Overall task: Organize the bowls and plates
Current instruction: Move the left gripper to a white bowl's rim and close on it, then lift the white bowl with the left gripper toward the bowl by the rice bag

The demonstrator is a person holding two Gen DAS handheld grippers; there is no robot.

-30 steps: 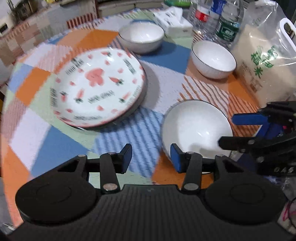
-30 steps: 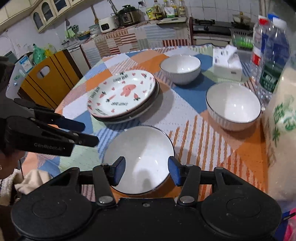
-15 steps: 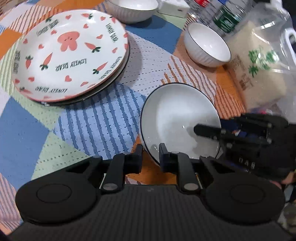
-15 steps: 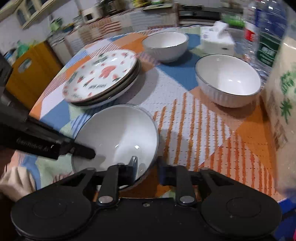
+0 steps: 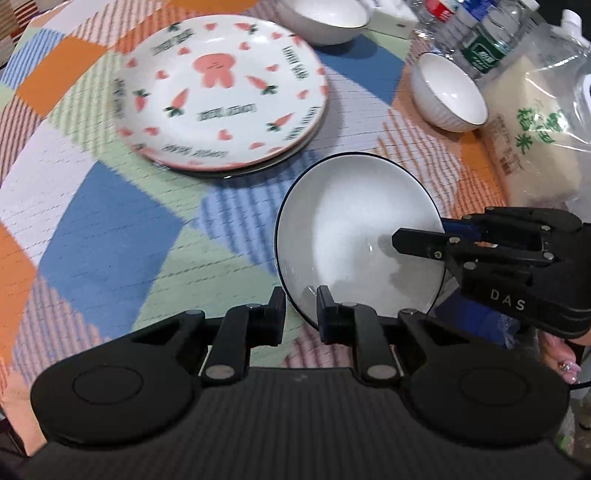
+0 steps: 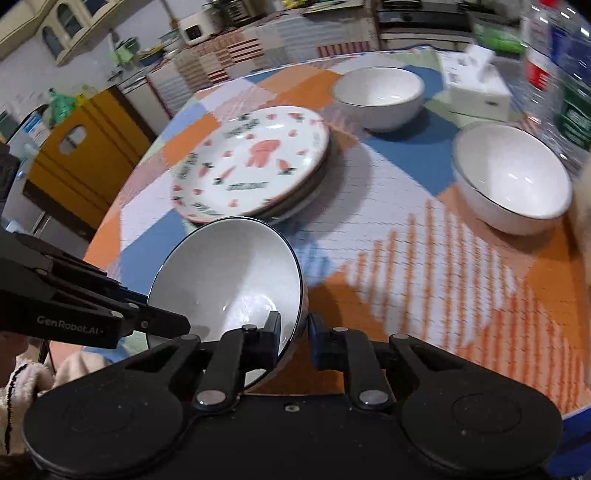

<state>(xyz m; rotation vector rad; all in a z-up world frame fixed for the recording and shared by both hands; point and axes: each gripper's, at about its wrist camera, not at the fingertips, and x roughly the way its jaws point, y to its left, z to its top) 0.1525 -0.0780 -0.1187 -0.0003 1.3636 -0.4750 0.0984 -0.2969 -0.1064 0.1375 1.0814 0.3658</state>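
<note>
A white bowl with a dark rim [image 5: 351,229] [image 6: 229,273] is lifted above the patchwork tablecloth, tilted. My left gripper [image 5: 301,308] is shut on its near rim. My right gripper [image 6: 293,334] is shut on the opposite rim and also shows in the left wrist view [image 5: 417,242]. A stack of carrot-print plates [image 5: 221,92] [image 6: 255,162] sits beyond the bowl. Two more white bowls stand on the table, one far [image 5: 325,18] [image 6: 376,96] and one at right [image 5: 447,92] [image 6: 513,177].
A bag of rice [image 5: 535,122] and water bottles [image 5: 476,37] stand along the right edge. A white tissue box [image 6: 476,85] sits at the back. A yellow chair [image 6: 74,155] stands left of the table, with kitchen counters behind.
Both grippers closed on the white bowl's rim and raised it off the table. It now hangs tilted, nearer the plate stack.
</note>
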